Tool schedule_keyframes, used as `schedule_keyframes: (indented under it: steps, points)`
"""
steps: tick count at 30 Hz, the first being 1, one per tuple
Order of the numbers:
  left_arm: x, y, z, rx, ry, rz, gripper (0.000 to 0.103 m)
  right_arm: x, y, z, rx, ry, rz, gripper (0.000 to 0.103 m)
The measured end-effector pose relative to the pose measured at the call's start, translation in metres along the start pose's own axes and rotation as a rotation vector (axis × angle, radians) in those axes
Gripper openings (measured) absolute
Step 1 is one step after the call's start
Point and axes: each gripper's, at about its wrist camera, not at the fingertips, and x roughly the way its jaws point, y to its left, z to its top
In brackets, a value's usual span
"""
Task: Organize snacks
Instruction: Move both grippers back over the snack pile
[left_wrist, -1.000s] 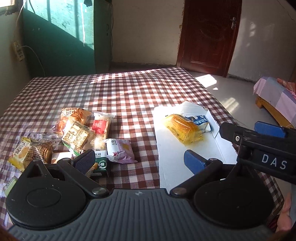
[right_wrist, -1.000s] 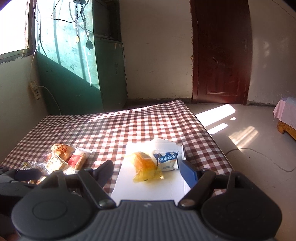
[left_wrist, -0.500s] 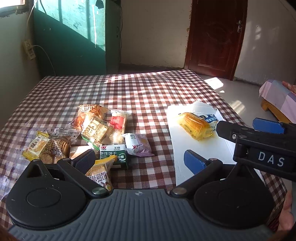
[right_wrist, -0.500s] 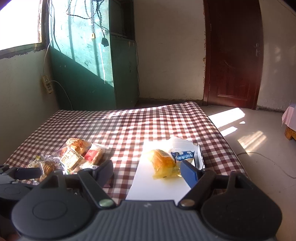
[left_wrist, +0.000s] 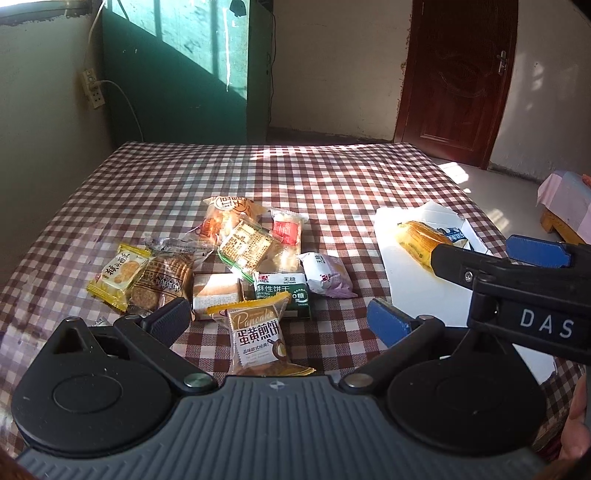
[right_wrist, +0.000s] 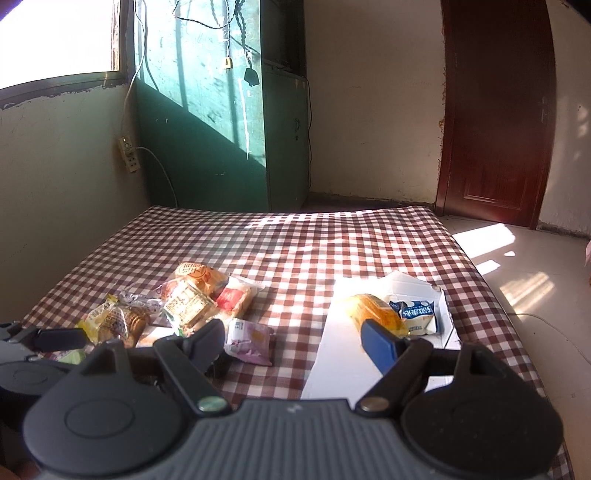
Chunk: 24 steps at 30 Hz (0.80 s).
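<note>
A heap of wrapped snacks (left_wrist: 236, 258) lies on the checked tablecloth, seen also in the right wrist view (right_wrist: 184, 306). A "Pancake" packet (left_wrist: 258, 332) lies nearest, between the fingers of my open, empty left gripper (left_wrist: 277, 321). A white tray (left_wrist: 417, 295) at the right holds a yellow cake (left_wrist: 413, 240) and a blue-white packet (right_wrist: 417, 314). My right gripper (right_wrist: 295, 339) is open and empty, above the tray's near end; it shows in the left wrist view (left_wrist: 517, 266). A purple packet (right_wrist: 251, 339) lies between heap and tray.
The table (left_wrist: 295, 177) with the red-white checked cloth ends at the right beside a sunlit floor. A green cabinet (right_wrist: 221, 129) and a brown door (right_wrist: 495, 110) stand behind. A socket with a cable (left_wrist: 92, 88) hangs on the left wall.
Both grippers have swung left and pulled back a little. The snack heap has shifted toward the middle of both views, and the "Pancake" packet now shows between the left fingers.
</note>
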Motion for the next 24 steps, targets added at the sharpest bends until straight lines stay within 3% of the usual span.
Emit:
schedule_keyframes:
  steps: [24]
  points:
    - [-0.013, 0.043, -0.023, -0.041, -0.012, 0.074, 0.103, 0.008, 0.051, -0.007, -0.056, 0.013, 0.085, 0.085]
